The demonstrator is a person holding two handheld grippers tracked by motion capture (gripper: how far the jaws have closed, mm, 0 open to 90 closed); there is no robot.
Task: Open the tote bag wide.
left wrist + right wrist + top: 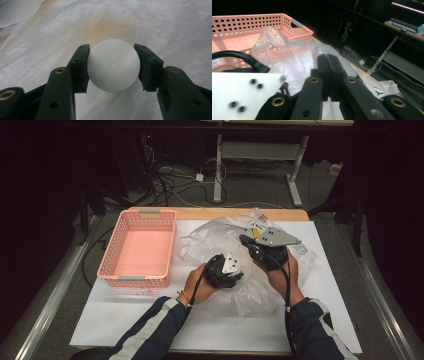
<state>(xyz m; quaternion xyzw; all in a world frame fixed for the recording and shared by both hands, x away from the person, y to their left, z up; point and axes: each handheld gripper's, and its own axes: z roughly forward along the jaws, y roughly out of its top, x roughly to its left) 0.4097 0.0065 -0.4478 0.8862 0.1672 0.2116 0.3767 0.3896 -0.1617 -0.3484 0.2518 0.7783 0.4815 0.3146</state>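
Left claw (113, 66) has a white ball (113, 65) pinched between its pads, right claw (329, 72) is clamped shut on nothing.

Ball's sitting inside the clear plastic bag (215, 237), crinkly film all around it in the left gripper view. From above, both hands are mid-tabletop (125, 320) on that bag, with the pink basket (139, 247) off to the left, just beside the bag.

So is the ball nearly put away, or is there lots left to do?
Partly done. The left gripper already has the white ball pinched between its jaws, down among the clear plastic bag. The right gripper is shut, with bag film around its jaws. Probably left, as a guess: carrying the ball to the pink basket, which looks empty.
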